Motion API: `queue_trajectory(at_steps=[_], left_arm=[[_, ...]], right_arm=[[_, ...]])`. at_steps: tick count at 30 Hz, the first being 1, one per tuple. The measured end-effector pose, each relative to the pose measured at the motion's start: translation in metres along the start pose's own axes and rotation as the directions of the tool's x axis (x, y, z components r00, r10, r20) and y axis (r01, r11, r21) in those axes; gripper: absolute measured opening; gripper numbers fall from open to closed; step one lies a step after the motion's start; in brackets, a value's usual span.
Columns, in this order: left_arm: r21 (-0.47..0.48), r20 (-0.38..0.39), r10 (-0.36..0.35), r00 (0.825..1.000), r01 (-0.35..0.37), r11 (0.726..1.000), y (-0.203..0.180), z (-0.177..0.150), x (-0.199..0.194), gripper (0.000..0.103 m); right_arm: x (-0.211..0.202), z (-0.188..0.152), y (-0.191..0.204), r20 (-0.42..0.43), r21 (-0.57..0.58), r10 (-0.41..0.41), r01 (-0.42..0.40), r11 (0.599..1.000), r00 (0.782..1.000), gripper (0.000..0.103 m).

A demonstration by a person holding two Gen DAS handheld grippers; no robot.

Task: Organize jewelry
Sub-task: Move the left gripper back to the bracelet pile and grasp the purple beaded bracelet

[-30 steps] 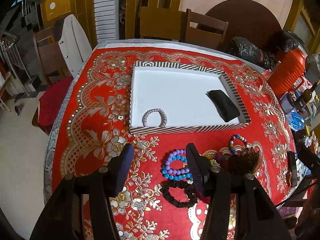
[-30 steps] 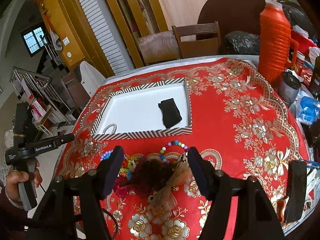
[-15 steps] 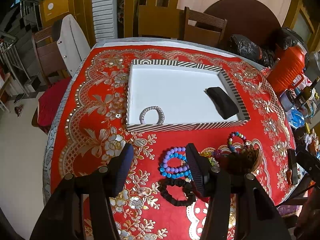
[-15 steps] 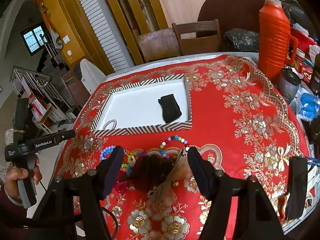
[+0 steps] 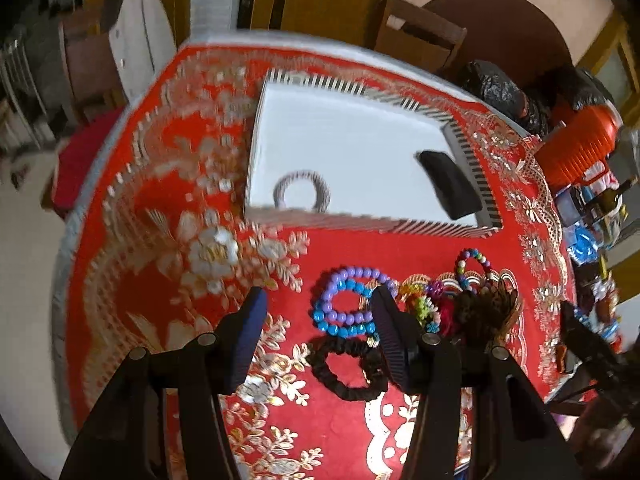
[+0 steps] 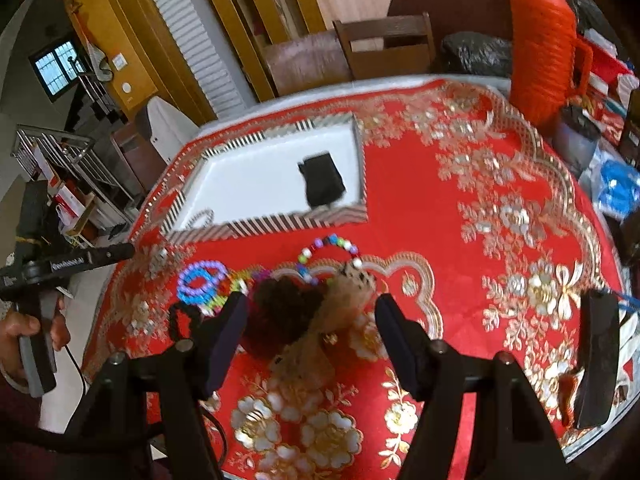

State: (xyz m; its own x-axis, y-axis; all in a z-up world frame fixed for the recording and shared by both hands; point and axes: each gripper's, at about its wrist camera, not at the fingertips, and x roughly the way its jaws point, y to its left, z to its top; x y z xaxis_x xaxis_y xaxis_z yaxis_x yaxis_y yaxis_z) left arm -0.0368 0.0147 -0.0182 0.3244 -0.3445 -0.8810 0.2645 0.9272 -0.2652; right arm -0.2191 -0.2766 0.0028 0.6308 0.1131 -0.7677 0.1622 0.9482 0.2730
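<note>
Evenly lit indoors, soft and fairly bright, with daylight glowing blue through a small window point(image 6: 56, 68) at far left. Heavy motion blur over the red cloth point(image 5: 168, 216) and striped tray point(image 5: 360, 96), sharper on the near black jaws. Strong fisheye bending, dark corners, faint shadows only.

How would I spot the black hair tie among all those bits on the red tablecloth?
Start at the striped tray on the red tablecloth and come toward the near edge, past the purple and blue bead bracelets. The black hair tie lies just below them. It alone is a plain, ruffled cloth ring, with no beads or colours.
</note>
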Motion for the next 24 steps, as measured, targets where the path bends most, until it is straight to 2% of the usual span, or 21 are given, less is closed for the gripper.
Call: queue_trajectory(at_steps=[5, 8, 12, 17, 19, 24], left_arm=[[-0.028, -0.077, -0.02, 0.997, 0.018, 0.999, 0.005, -0.004, 0.031, 0.04], [-0.003, -0.103, -0.011, 0.995, 0.011, 1.0, 0.0, 0.0, 0.045, 0.04], [0.033, -0.133, -0.003, 0.991, 0.007, 0.999, -0.008, 0.01, 0.063, 0.04], [0.118, -0.17, 0.053, 0.984, -0.033, 0.992, -0.02, 0.021, 0.084, 0.04], [0.15, -0.186, 0.051, 0.981, -0.023, 0.988, -0.026, 0.024, 0.09, 0.04], [0.295, -0.218, 0.108, 0.97, -0.041, 0.955, -0.05, 0.024, 0.101, 0.04]], right_arm=[[0.013, -0.004, -0.02, -0.023, 0.006, -0.019, 0.019, 1.0, 1.0, 0.068], [0.023, 0.007, -0.027, -0.028, 0.008, -0.01, 0.01, 1.0, 1.0, 0.057], [0.041, 0.034, -0.025, -0.038, -0.032, -0.01, 0.009, 0.999, 0.999, 0.049], [0.079, 0.055, -0.015, -0.119, -0.123, -0.007, -0.008, 0.992, 0.993, 0.049], [0.091, 0.057, -0.014, -0.144, -0.151, -0.015, -0.007, 0.989, 0.989, 0.049], [0.116, 0.061, -0.014, -0.201, -0.169, -0.01, -0.025, 0.985, 0.979, 0.049]])
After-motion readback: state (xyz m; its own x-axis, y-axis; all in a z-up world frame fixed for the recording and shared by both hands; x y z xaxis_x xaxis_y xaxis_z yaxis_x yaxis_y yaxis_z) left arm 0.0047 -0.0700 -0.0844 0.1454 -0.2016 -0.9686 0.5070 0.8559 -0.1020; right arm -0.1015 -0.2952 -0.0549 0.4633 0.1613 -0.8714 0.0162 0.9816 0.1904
